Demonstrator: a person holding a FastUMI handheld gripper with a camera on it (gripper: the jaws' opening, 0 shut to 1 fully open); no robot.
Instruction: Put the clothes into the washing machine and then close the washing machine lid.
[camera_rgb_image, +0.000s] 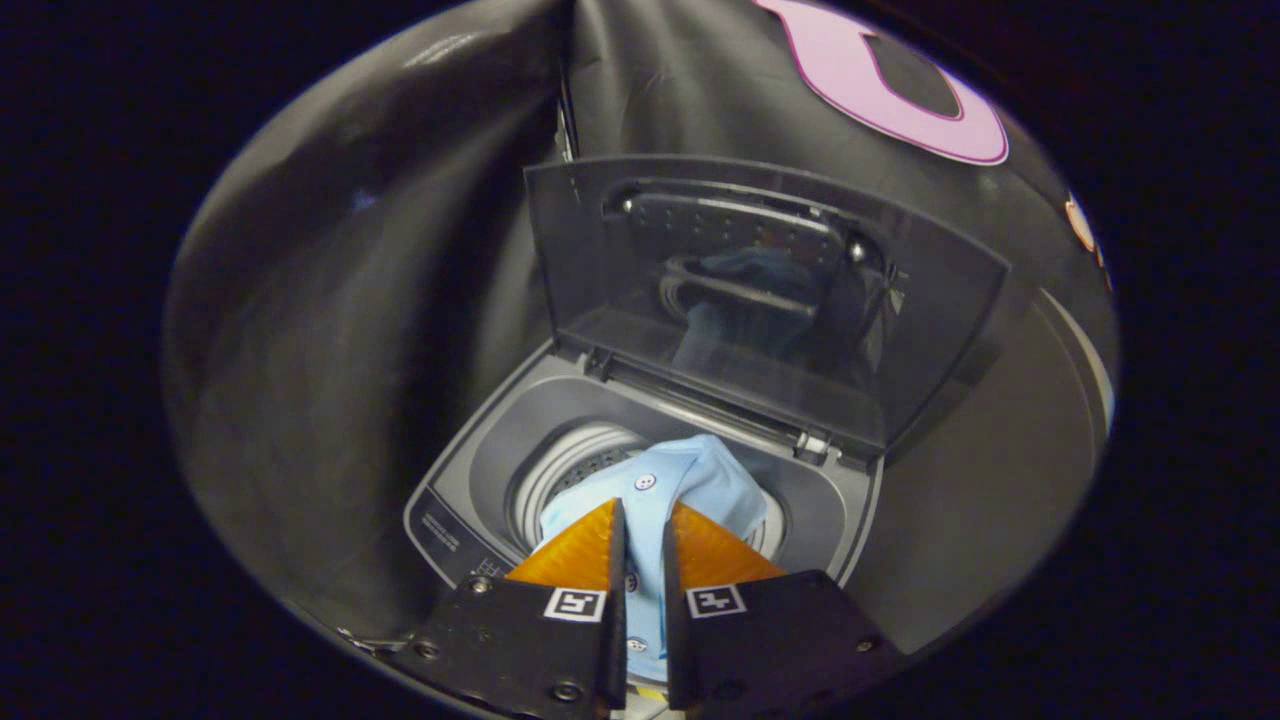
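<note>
A light-blue buttoned cotton shirt (690, 480) hangs pinched between the two fingers of my hand-held gripper (645, 530), directly above the round ribbed drum opening (570, 465) of a small grey top-loading washing machine (850, 520). The fingers stand nearly together, clamped on a narrow fold of the shirt's button placket, with a white button (645, 482) showing just ahead of the tips and more cloth trailing down between the fingers toward me. The bulk of the garment bunches just beyond the fingertips, over the drum's right half and draped on its rim, and I judge it not yet inside. The machine's smoky translucent plastic lid (760, 300) stands raised on its hinges at the far side of the opening, tilted back toward the black cloth wall, its handle bar (730, 215) near the far top edge. By my reading, the loading step is in hand and the lid step untouched. The next move, as I see it, calls for lowering the shirt deeper into the drum before parting the fingers, so no sleeve or hem stays on the rim; then reaching far to the lid's top edge and drawing it forward and down.
</note>
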